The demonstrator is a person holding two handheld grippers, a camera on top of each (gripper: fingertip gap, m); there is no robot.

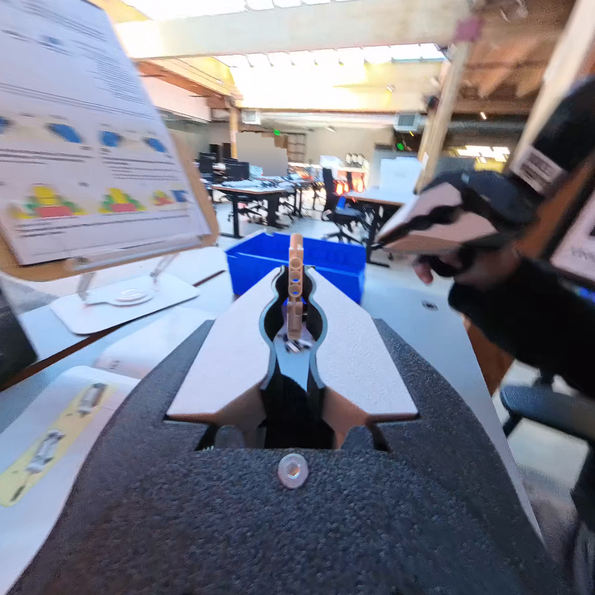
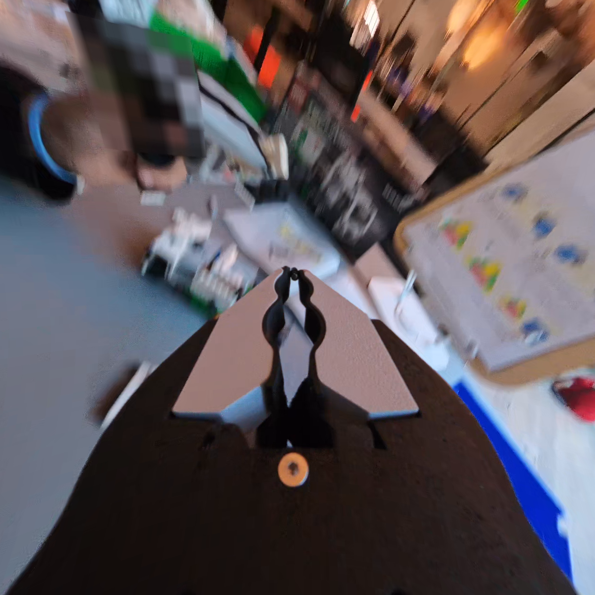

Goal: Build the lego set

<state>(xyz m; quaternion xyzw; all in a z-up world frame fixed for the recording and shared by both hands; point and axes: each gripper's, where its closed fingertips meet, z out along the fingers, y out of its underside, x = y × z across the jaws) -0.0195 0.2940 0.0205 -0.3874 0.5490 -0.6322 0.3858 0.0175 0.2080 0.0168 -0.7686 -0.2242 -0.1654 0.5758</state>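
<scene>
My left gripper [image 1: 295, 269] is shut on a tan lego beam with holes [image 1: 296, 246], which stands upright between the jaws and sticks out past the tips. It is held in the air in front of a blue bin [image 1: 335, 257]. My right gripper [image 2: 293, 273] is shut on a small dark piece [image 2: 294, 274] pinched at its very tips; blur hides its shape. The right gripper also shows in the left wrist view [image 1: 383, 241], held by a gloved hand to the right of the beam and apart from it.
An instruction sheet on a stand [image 1: 80, 145] is at the left and also shows in the right wrist view [image 2: 499, 257]. A blurred pile of white and dark parts [image 2: 193, 257] lies on the table. A person is at the left, and a red thing [image 2: 579, 399] is beside the bin edge [image 2: 515, 467]. Some 11 centimeters of space lies between my two pairs of fingers.
</scene>
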